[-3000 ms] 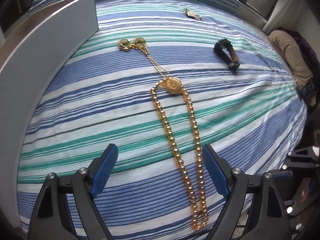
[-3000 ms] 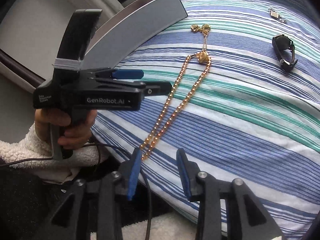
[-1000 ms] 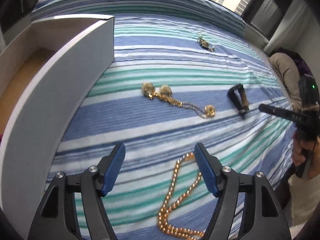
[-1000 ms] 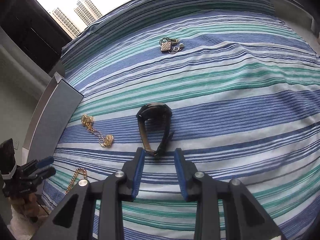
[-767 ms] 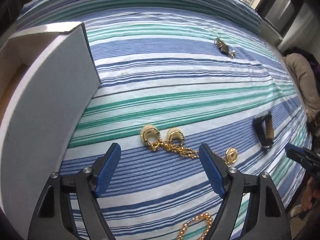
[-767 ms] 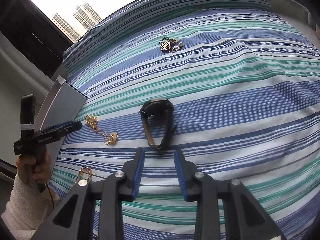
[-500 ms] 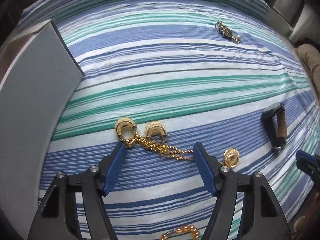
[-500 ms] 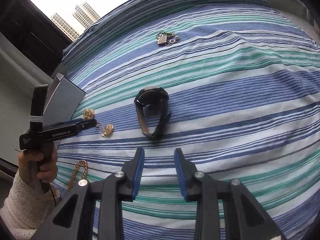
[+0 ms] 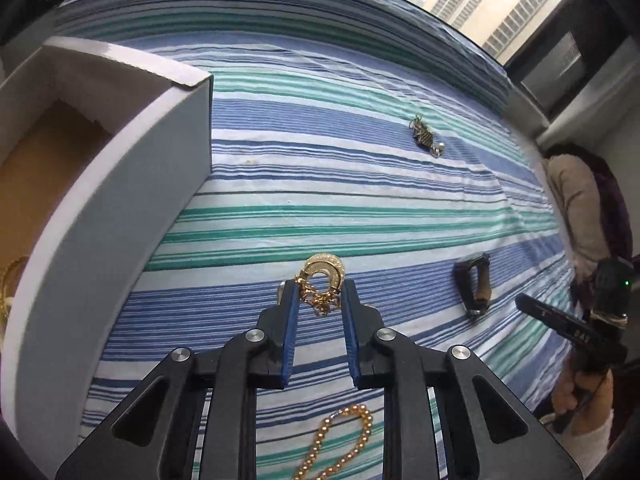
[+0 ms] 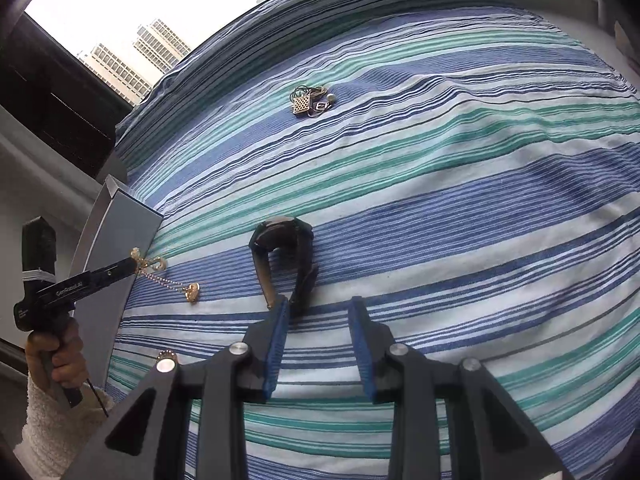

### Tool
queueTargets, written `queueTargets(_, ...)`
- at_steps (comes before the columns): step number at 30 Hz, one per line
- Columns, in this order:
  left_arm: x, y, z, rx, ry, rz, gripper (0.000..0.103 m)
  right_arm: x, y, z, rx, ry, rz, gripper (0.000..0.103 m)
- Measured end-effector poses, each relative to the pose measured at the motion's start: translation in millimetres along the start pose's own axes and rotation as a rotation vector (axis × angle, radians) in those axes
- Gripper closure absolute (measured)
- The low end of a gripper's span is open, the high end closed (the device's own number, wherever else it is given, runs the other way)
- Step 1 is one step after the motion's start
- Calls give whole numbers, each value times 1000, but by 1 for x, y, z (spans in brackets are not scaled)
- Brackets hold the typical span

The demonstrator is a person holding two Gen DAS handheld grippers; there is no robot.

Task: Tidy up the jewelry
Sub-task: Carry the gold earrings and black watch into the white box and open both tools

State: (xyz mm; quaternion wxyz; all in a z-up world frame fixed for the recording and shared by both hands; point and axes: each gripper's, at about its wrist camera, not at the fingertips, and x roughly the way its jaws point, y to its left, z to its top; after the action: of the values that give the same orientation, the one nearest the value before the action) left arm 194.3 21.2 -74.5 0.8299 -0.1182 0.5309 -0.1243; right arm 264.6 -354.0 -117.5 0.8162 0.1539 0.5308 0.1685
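Note:
A gold chain piece with ring-shaped earrings point(image 9: 322, 274) lies on the striped bedspread point(image 9: 360, 208). My left gripper point(image 9: 319, 294) is closing, with the bunched chain between its blue pads and touching both. In the right wrist view the same left gripper point(image 10: 132, 266) holds the chain's end beside the box, and the chain trails down to a round gold pendant point(image 10: 193, 292) on the bed. A black watch point(image 10: 280, 248) lies just ahead of my right gripper point(image 10: 318, 312), which stands open and empty. The watch strap's end nearly touches the left fingertip point(image 10: 282, 308).
A white box point(image 9: 120, 168) stands open at the left, with a gold bangle point(image 9: 8, 284) inside. A gold bead necklace point(image 9: 344, 440) lies near the bed's edge. A small jewelry cluster point(image 10: 310, 102) sits farther up the bed. A person's hand point(image 9: 580, 392) grips the right tool.
My left gripper moved forward over the gold chain and narrowed its jaws around it. The right gripper crept closer to the watch, its jaws unchanged.

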Motion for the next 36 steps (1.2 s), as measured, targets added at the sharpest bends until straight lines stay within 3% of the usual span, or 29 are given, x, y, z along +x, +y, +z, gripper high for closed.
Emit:
queueTargets(7, -38, -6, -10, 25, -41, 26, 84, 41, 27, 30, -60, 89, -14, 71)
queueTargets(11, -58, -3, -15, 20, -63, 14, 84, 69, 43, 34, -139, 134, -141, 71)
queueTargets(13, -70, -1, -17, 15, -79, 1, 84, 76, 46, 34, -164, 141, -190, 81)
queueTargets(14, -77, 1, -17, 11, -88, -8, 84, 78, 47, 34, -177, 137, -218, 96)
queueTargets(18, -109, 7, -18, 5, -134, -23, 84, 62, 56, 37, -183, 94, -200, 97)
queueTargets(23, -154, 20, -15, -21, -197, -16, 84, 26, 104, 46, -257, 27, -111, 97)
queueTargets(29, -215, 54, -5, -72, -288, 30, 84, -3, 199, 60, -368, -19, 88, 97)
queueTargets(36, -253, 122, 12, -163, -353, 143, 84, 15, 330, 82, -514, -3, 283, 97)
